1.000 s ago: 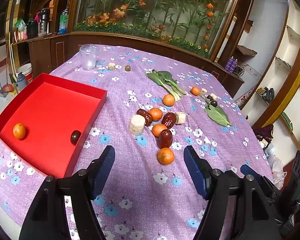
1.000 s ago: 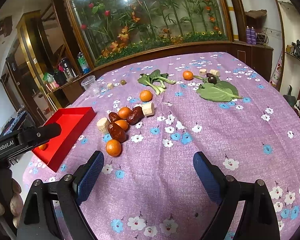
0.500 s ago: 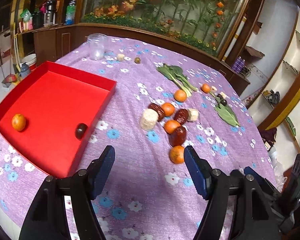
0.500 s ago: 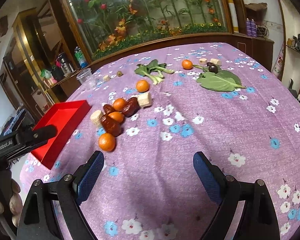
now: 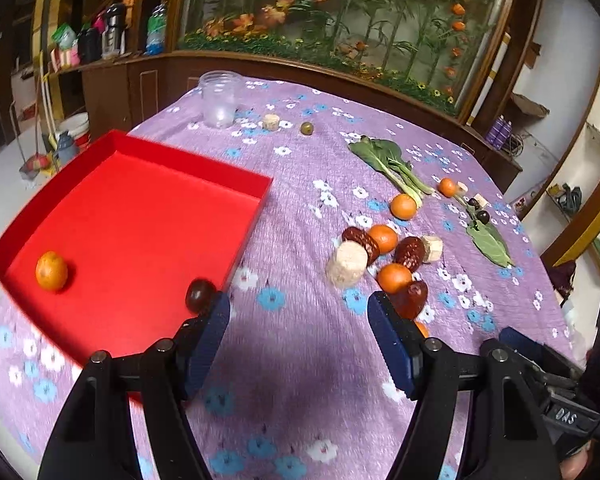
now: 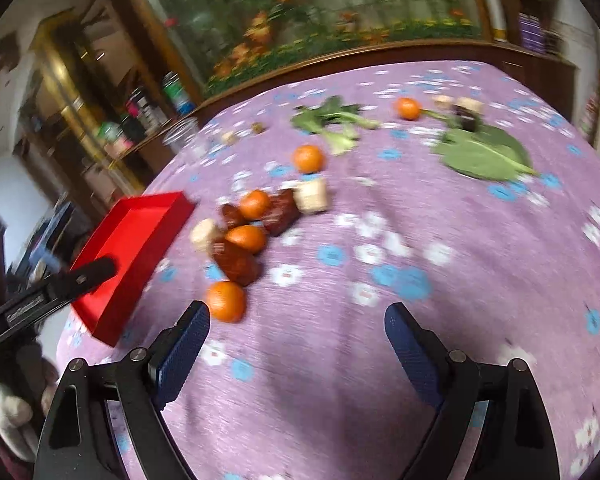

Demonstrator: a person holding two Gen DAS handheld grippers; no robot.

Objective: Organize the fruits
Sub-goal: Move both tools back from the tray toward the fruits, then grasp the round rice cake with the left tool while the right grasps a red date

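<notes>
Right wrist view: the right gripper point(image 6: 296, 340) hangs wide and empty, its jaws having just narrowed slightly, nearest orange point(image 6: 225, 301) just beyond its left finger. The left gripper point(image 5: 298, 328) is also apart, holding nothing. Farther left, the red tray point(image 5: 256, 216) holds 1 orange and 1 dark fruit. I judge this an approach; next, centre on that orange and close.

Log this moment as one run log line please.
left gripper: open, empty | right gripper: open, empty, near orange | red tray: one orange, one dark fruit
</notes>
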